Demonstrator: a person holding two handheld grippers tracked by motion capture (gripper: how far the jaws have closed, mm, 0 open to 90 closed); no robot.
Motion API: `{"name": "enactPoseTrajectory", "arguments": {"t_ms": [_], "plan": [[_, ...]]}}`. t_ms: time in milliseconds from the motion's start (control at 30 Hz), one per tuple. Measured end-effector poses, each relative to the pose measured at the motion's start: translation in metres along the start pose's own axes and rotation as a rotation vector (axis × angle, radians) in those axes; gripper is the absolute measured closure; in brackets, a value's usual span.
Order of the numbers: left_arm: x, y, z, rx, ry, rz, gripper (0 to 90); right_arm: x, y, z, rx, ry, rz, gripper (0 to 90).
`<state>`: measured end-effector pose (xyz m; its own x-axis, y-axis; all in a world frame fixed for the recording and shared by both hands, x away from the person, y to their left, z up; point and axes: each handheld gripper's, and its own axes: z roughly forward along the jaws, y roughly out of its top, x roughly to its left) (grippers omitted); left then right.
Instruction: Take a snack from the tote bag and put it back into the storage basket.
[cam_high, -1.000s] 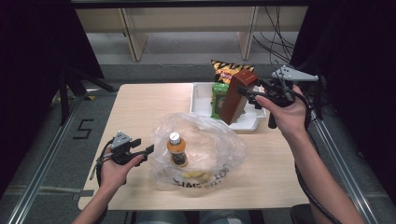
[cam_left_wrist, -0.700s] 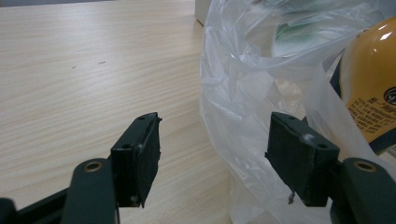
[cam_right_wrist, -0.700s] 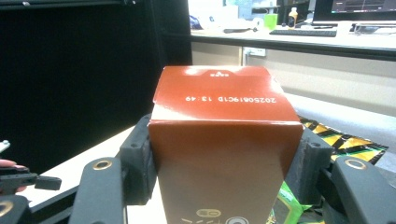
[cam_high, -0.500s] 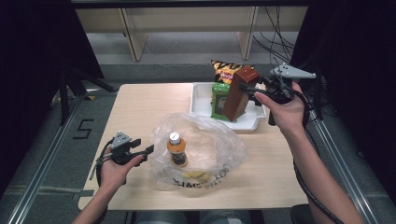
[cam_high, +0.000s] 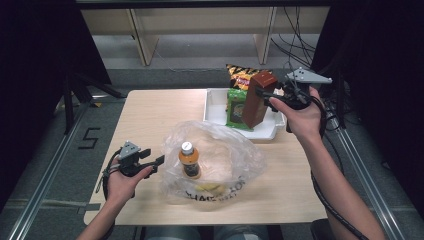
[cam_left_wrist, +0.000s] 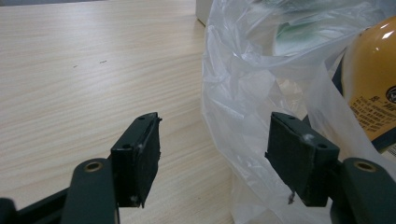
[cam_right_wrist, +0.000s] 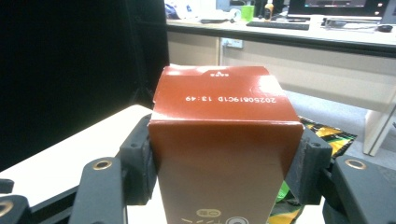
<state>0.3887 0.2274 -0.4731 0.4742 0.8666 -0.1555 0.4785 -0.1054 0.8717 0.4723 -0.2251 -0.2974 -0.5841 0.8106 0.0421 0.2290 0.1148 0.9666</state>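
Note:
A brown carton (cam_high: 257, 100) hangs tilted above the white tray (cam_high: 214, 109), and my right gripper (cam_high: 265, 93) is shut on it. In the right gripper view both pads press the sides of the brown carton (cam_right_wrist: 224, 154) just under its printed top flap. Low at the table's left, my left gripper (cam_high: 156, 161) is open beside a clear plastic bag (cam_high: 225, 150). An orange-capped drink bottle (cam_high: 189, 160) stands inside the bag. In the left gripper view the bag's rim (cam_left_wrist: 247, 84) drapes between the jaws near the right pad (cam_left_wrist: 299, 154) without being pinched, and the bottle (cam_left_wrist: 373, 88) is behind it.
A green packet (cam_high: 234, 107) leans in the tray, and a yellow-and-black snack bag (cam_high: 241, 75) sticks up at its far edge. The wooden table (cam_high: 150, 115) ends just past the tray; shelving legs and cables stand beyond.
The right gripper has lifted the brown carton up out of the tray and a little to the right. The left gripper and the bag have stayed put.

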Motion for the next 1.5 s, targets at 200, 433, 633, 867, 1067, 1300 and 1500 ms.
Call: {"name": "enactPoseTrajectory", "arguments": {"t_ms": [200, 433, 633, 867, 1067, 1300, 1500], "plan": [[0.000, 0.000, 0.000, 0.002, -0.001, 0.001, 34.1, -0.005, -0.003, 0.006, -0.001, -0.024, -0.002, 38.9], [0.000, 0.000, 0.000, 0.002, 0.000, 0.002, 34.2, -0.010, -0.006, 0.011, 0.016, -0.049, 0.020, 38.9], [0.000, 0.000, 0.000, 0.003, 0.000, 0.002, 34.2, -0.017, -0.009, 0.015, 0.021, -0.072, 0.005, 38.8], [0.000, 0.000, 0.000, 0.002, 0.003, 0.001, 34.2, -0.021, -0.012, 0.021, 0.028, -0.093, 0.016, 38.8], [0.000, 0.000, -0.001, 0.001, 0.002, 0.002, 34.2, -0.024, -0.013, 0.024, 0.028, -0.121, 0.021, 38.8], [0.000, 0.000, -0.001, 0.001, 0.003, 0.003, 34.2, -0.030, -0.015, 0.027, 0.042, -0.150, 0.016, 38.8], [0.000, 0.000, 0.000, 0.000, 0.001, -0.007, 34.1, -0.033, -0.018, 0.030, 0.045, -0.165, 0.021, 38.8]]}}
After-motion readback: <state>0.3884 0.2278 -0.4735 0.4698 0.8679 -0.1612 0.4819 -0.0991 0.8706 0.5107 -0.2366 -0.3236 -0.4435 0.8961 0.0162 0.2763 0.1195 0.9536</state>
